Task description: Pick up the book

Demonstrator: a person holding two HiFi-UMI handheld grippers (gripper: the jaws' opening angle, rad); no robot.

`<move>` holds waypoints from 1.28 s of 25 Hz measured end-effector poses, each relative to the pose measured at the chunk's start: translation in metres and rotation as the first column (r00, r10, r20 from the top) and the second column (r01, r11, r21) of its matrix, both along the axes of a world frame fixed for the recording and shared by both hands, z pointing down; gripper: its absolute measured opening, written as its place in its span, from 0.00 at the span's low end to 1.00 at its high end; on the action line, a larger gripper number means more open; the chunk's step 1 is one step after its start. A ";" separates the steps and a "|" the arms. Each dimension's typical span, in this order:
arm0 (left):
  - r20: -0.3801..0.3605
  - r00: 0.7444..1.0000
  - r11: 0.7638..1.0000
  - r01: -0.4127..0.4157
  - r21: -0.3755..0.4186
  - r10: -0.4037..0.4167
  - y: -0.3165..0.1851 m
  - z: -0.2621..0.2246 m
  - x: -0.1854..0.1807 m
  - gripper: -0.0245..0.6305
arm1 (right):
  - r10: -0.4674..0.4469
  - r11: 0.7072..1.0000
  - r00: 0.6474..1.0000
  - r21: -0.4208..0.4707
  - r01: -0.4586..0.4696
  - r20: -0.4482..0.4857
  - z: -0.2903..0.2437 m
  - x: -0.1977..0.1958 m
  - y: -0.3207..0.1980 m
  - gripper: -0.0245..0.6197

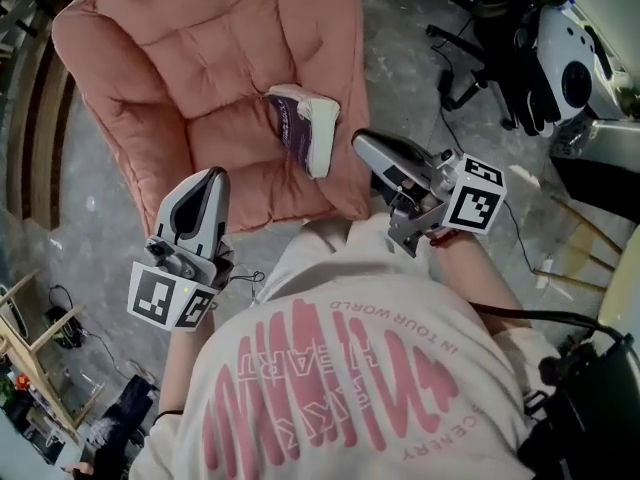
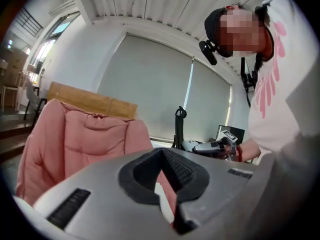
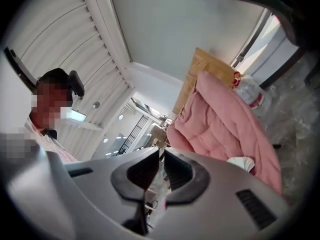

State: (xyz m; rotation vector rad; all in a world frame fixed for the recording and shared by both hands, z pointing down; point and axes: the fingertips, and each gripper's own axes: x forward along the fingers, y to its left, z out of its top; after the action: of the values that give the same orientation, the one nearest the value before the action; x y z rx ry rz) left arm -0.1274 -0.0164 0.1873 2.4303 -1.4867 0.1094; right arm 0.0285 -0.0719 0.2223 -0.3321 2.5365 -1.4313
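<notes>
- The book [image 1: 305, 128] is thick, with a purple cover and a white block of page edges. It lies tilted on the seat of the chair [image 1: 200, 68], above centre in the head view, between the two grippers and clear of both.
- The chair is a soft pink one, quilted into puffy squares with stitched seams, its back rounded.
- The left gripper [image 1: 212, 175] is smooth grey plastic with black ribbed pads. Its jaws are pressed together with nothing held, and the tip points over the chair's front edge at lower left.
- The right gripper [image 1: 362, 140] is of the same make, its jaws closed to a bare slit and empty, just right of the book.
- Each gripper carries a marker cube [image 1: 475, 203] – white faces printed with black square patterns.
- The floor [image 1: 420, 98] is mottled grey concrete, with black cables trailing at upper right.
- In the left gripper view a ribbed white ceiling [image 2: 150, 9] meets a pale grey blind [image 2: 150, 84], and a brown cardboard sheet [image 2: 90, 101] stands behind the chair.
- In the right gripper view a clear plastic bottle [image 3: 250, 94] with a red label sits beside the chair.
- The person's cream shirt [image 1: 350, 388] has pink print – "IN TOUR WORLD" can be read, and the rest is unclear.
</notes>
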 end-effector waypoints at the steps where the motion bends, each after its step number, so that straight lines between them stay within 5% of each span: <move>1: -0.017 0.999 1.000 -0.029 -0.009 0.029 -0.005 0.006 0.001 0.05 | 0.025 1.000 1.000 0.000 -0.025 -0.016 0.003 0.003 0.002 0.08; 7: -0.175 0.975 0.981 -0.155 -0.113 0.134 -0.018 0.050 0.030 0.05 | 0.106 0.992 0.989 -0.054 -0.111 -0.102 0.031 0.022 0.004 0.24; 10: -0.201 0.967 0.961 -0.196 -0.196 0.156 -0.018 0.078 0.045 0.12 | 0.091 0.991 0.983 -0.083 -0.105 -0.158 0.052 0.020 0.002 0.43; 12: -0.195 0.966 0.947 -0.214 -0.239 0.169 -0.019 0.097 0.054 0.18 | 0.081 0.989 0.974 -0.108 -0.106 -0.210 0.073 0.016 -0.001 0.46; 16: -0.143 0.976 0.927 -0.200 -0.316 0.162 -0.029 0.144 0.054 0.35 | 0.064 0.984 0.913 -0.128 -0.125 -0.402 0.141 0.006 -0.010 0.58; 21: -0.150 0.982 0.895 -0.169 -0.414 0.116 -0.034 0.184 0.040 0.37 | -0.010 0.981 0.834 -0.165 -0.097 -0.551 0.190 -0.014 -0.013 0.62; 24: -0.177 0.977 0.856 -0.189 -0.481 0.117 -0.029 0.218 0.043 0.37 | -0.055 0.973 0.821 -0.213 -0.083 -0.569 0.210 -0.024 -0.012 0.62; 29: -0.297 0.950 0.745 -0.264 -0.613 0.092 -0.003 0.273 0.053 0.52 | -0.087 0.969 0.800 -0.236 -0.070 -0.594 0.222 -0.036 -0.017 0.62; 32: -0.445 0.895 0.688 -0.312 -0.655 -0.017 0.014 0.291 0.055 0.63 | -0.115 0.969 0.787 -0.242 -0.046 -0.606 0.219 -0.038 -0.017 0.62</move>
State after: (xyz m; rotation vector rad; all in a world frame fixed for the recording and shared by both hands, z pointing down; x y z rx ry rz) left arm -0.0722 -0.0029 0.4787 1.7624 -0.8144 0.1542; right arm -0.0096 -0.0890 0.4411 -0.9475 2.8438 -1.9104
